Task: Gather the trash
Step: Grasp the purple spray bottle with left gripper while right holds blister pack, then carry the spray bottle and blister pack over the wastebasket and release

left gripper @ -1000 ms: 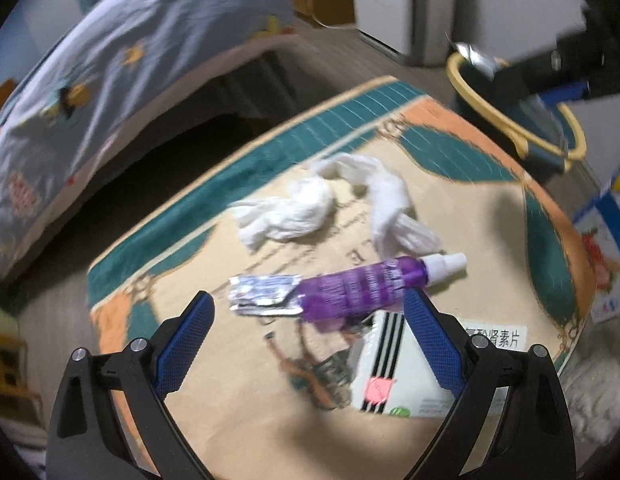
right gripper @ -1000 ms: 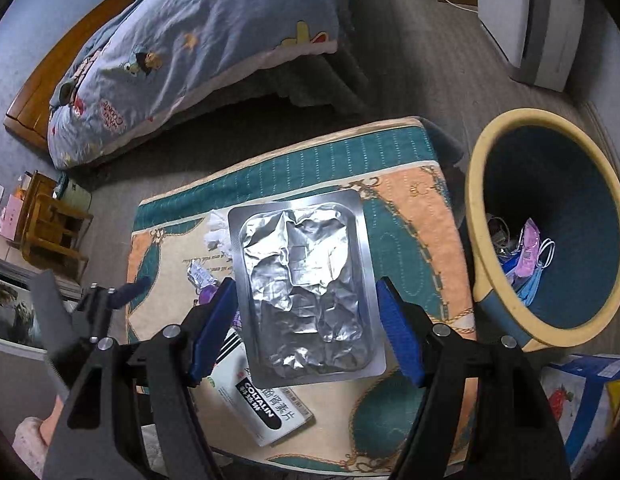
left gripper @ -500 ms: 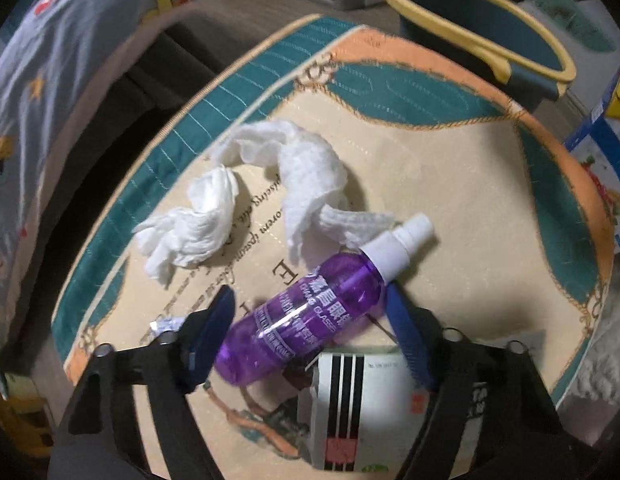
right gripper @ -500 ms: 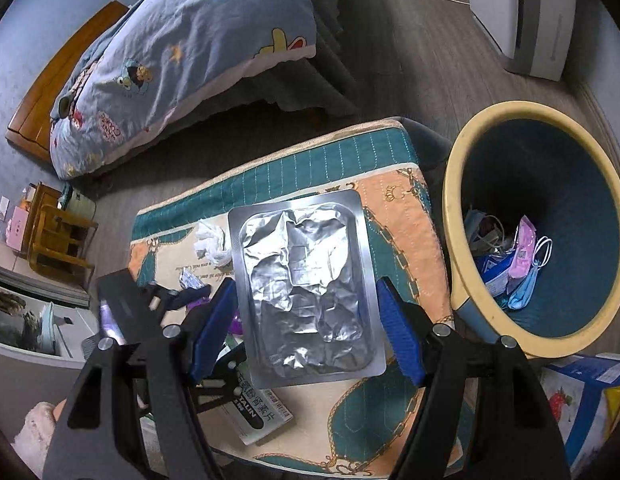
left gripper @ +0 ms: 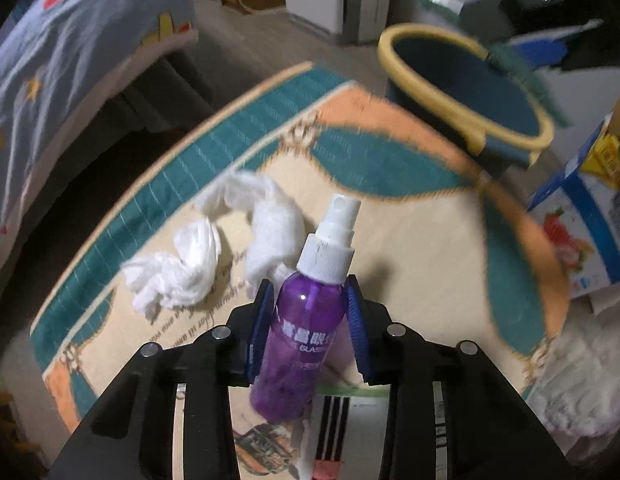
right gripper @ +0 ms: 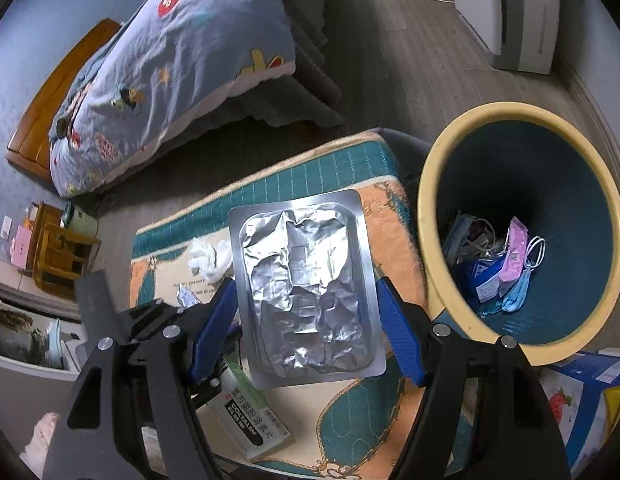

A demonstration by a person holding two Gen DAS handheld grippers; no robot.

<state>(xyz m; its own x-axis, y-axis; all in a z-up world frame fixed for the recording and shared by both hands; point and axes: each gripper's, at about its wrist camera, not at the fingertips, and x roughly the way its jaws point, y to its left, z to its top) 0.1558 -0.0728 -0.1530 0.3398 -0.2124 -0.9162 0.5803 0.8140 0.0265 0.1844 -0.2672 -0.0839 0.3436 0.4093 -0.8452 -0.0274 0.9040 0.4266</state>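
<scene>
Your left claw has just been closing, and its blue pads now sit against both sides of the purple bottle, so you have it gripped around the body just below the white spray cap. The bottle's long axis runs along the claw's pointing line, cap forward and away from you, base back between the arms. Your right claw holds the foil tray across its short side, jaws standing wide on it, the tray's long axis also running forward. What the next move turns on, I'd judge, is the bin: it stands just past the far right edge of the tabletop, ahead and to the right of both claws. In the right wrist view its yellow rim lies just beside the tray, so your right hand is plainly the nearer one and should probably drop first. The left has the whole cloth to cross. Two tissues lie on the tabletop just left of the bottle, and a box near its front edge, both waiting.
</scene>
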